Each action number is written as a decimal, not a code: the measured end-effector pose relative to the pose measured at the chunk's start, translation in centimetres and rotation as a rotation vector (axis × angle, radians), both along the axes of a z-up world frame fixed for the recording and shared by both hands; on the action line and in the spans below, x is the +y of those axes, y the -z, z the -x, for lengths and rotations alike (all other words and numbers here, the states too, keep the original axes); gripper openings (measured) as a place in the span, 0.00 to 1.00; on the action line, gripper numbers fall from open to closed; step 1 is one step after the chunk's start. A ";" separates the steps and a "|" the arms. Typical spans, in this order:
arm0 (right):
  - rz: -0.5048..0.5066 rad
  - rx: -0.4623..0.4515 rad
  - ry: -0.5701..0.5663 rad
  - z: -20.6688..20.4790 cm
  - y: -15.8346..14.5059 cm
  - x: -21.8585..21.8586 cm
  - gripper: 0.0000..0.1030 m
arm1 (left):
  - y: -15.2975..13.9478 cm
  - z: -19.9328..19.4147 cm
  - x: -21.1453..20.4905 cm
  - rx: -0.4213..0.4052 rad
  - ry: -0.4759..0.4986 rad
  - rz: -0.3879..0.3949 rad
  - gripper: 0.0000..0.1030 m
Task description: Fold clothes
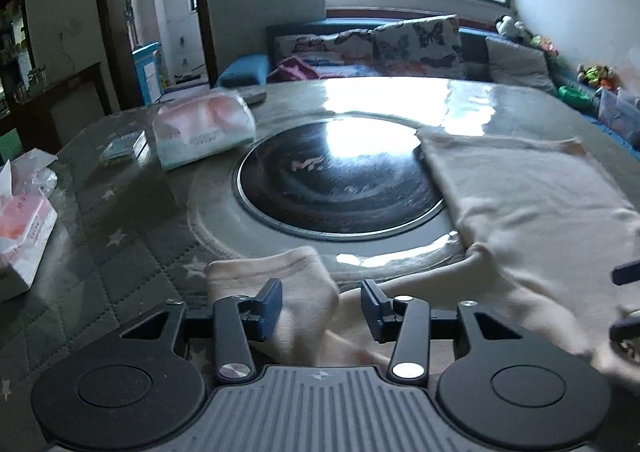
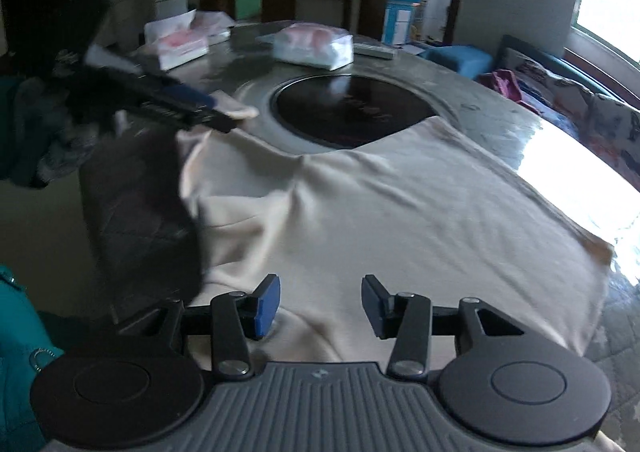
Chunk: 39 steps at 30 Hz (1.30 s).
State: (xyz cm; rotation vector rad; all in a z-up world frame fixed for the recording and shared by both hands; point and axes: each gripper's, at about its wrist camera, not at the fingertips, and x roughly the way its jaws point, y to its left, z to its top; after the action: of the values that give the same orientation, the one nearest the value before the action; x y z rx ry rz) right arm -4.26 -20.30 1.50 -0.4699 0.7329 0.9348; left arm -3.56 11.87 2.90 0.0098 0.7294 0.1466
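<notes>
**Cream garment spread on the counter, both grippers open**

A cream knit long-sleeved top (image 2: pixel 380 212) lies spread across the round grey quilted counter (image 1: pixel 120 220), its far edge overlapping the black glass hotplate (image 1: pixel 340 176) set in the middle. The left gripper (image 1: pixel 320 306) hovers with fingers parted over the ribbed cuff of one sleeve (image 1: pixel 296 276), gripping nothing. The right gripper (image 2: pixel 320 306) is likewise spread wide above the body of the top. A plastic-wrapped tissue pack (image 1: pixel 204 128) sits beyond the hotplate.
</notes>
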 end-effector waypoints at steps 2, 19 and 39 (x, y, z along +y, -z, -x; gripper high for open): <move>0.006 0.002 0.000 0.0 0.1 0.0 0.45 | 0.1 0.3 0.8 -0.008 -0.019 0.010 0.19; 0.048 0.023 -0.009 0.0 0.4 0.1 0.50 | 0.7 7.6 7.2 -0.087 -0.344 0.225 0.20; 0.002 -0.025 -0.180 1.2 -0.7 5.2 0.43 | -2.4 4.4 8.4 -0.241 -0.332 0.180 0.05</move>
State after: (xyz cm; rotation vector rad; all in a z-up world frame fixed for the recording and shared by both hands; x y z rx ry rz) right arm -5.48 -15.09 2.22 -0.5551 0.6769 1.0949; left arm -7.98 20.23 5.30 -0.2977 0.4971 0.3916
